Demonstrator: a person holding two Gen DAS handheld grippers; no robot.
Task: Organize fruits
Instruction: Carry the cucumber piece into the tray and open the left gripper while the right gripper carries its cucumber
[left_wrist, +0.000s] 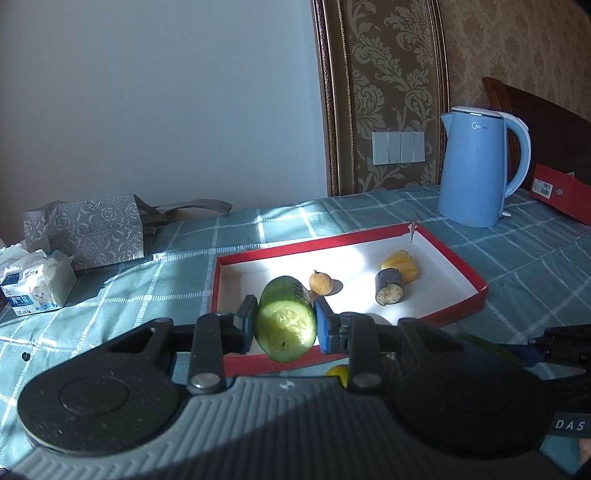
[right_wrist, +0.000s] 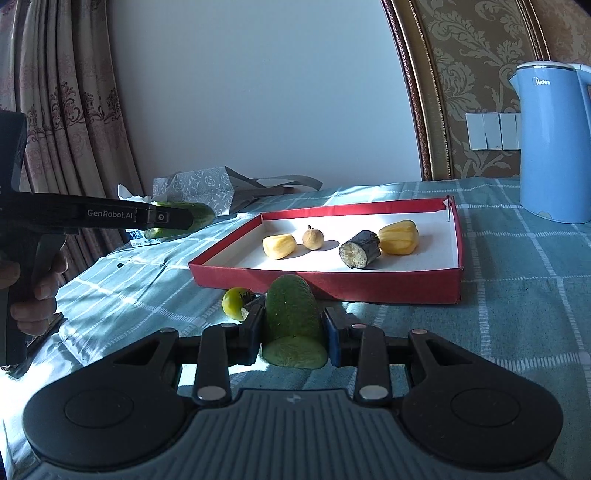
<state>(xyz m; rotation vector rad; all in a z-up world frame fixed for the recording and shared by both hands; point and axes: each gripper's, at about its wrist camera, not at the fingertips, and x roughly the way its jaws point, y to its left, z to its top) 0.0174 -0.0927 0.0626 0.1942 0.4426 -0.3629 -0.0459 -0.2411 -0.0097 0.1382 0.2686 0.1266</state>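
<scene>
Cucumber half (left_wrist: 287, 320) sits clamped between the left gripper's (left_wrist: 285, 325) pads, raised over the near edge of the red tray (left_wrist: 476, 286), whose white floor is mostly bare around a small round fruit (left_wrist: 320, 283) and an eggplant piece (left_wrist: 389, 287). From the right wrist, the right gripper (right_wrist: 294, 334) clamps another cucumber piece (right_wrist: 293, 317) just short of the tray's near wall, beside a green tomato (right_wrist: 236, 302) on the checked cloth (right_wrist: 517, 295).

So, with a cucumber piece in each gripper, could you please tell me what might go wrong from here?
1. The left gripper pinches its cucumber piece near the cut end, so it might tip or slip out.
2. The red tray already holds an eggplant chunk and a small round fruit; a dropped piece might knock them.
3. The green tomato beside the right gripper might get nudged and roll.
</scene>
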